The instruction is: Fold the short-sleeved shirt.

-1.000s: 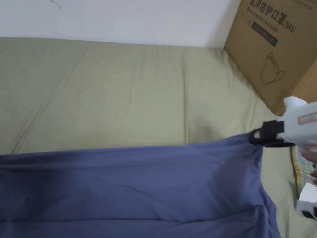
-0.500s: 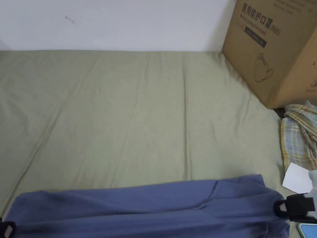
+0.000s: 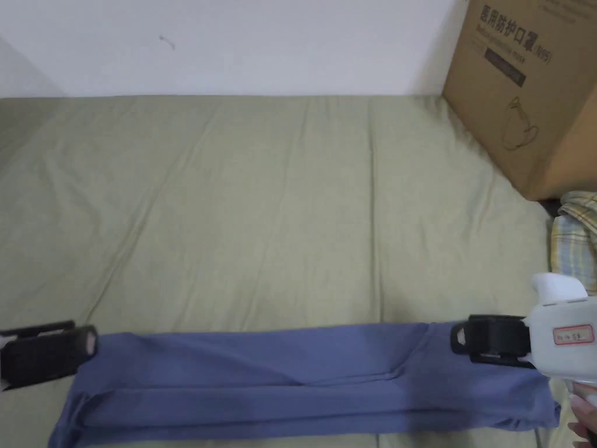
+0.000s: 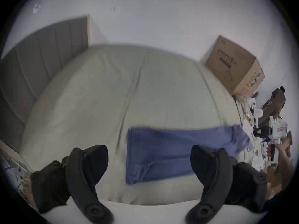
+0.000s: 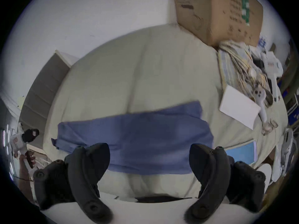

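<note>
- Head view: one blue short-sleeved shirt [image 3: 303, 379] is lying folded into a long flat band across the olive-green bed sheet [image 3: 280, 204], at about 6 o'clock. Two grippers are flanking it: the left gripper [image 3: 87, 344] is sitting at 8 o'clock, just beside the shirt's left end, and the right gripper [image 3: 460, 341] is sitting at 4 o'clock, over the band's upper right corner. From here I cannot tell how either pair of jaws is standing. One cardboard box [image 3: 524, 93] is standing at 2 o'clock against the white wall [image 3: 262, 41], and one plaid cloth [image 3: 574, 245] is lying at 3 o'clock beneath the box.
- Left gripper view: the left gripper's [image 4: 149, 159] two black jaws are standing spread wide, pinching nothing. The shirt [image 4: 178, 150] is lying flat on the sheet between and beyond them, from centre toward 3 o'clock. The right gripper [image 4: 257, 133] is showing at 3 o'clock. A grey padded headboard [image 4: 40, 62] is rising at 10 o'clock.
- Right gripper view: the right gripper's [image 5: 149, 158] two jaws are also standing spread apart, holding nothing. The shirt [image 5: 137, 138] is lying at centre. The left gripper [image 5: 32, 134] is sitting at 9 o'clock. One white sheet of paper [image 5: 239, 111] and one light-blue flat item [image 5: 242, 153] are lying at 3 and 4 o'clock.
</note>
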Tool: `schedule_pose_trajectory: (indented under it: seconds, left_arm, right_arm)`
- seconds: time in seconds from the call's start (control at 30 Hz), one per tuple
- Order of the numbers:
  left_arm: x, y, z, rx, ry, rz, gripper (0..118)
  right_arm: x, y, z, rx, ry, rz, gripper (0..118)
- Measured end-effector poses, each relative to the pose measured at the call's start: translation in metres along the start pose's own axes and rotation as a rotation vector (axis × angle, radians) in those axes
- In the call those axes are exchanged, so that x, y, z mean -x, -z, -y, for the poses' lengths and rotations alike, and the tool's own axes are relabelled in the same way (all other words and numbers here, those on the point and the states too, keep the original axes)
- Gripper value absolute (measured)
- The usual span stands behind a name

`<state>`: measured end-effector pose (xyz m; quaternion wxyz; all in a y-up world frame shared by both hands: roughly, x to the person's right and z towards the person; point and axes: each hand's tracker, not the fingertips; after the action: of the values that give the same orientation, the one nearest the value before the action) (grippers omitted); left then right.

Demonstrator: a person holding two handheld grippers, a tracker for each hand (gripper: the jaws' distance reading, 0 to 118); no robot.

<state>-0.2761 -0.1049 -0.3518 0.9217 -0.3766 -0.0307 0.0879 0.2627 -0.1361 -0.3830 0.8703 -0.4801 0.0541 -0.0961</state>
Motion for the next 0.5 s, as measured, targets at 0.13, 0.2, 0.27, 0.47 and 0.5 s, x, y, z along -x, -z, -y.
schedule_pose_trajectory:
  seconds: [0.13,0.2,0.27,0.47,0.5]
  left_arm:
    - [-0.028,-0.009,-0.002,-0.057,0.047,-0.041,112]
    - [-0.032,-0.003,0.002,-0.03,0.07,-0.058,94]
    - [-0.034,0.002,0.009,-0.021,0.087,-0.037,29]
    - [0.002,0.025,0.023,0.045,0.037,-0.009,0]
    - [0.018,0.03,0.021,0.061,-0.006,0.0,0]
  right_arm:
    - [0.042,0.002,0.005,-0.123,-0.104,0.048,102]
    - [0.047,0.013,0.009,-0.149,-0.09,0.0,51]
    - [0.048,0.02,0.014,-0.152,-0.018,-0.082,0]
    - [0.059,0.025,0.013,-0.123,-0.041,-0.072,0]
    - [0.058,0.026,0.011,-0.118,-0.05,-0.071,0]
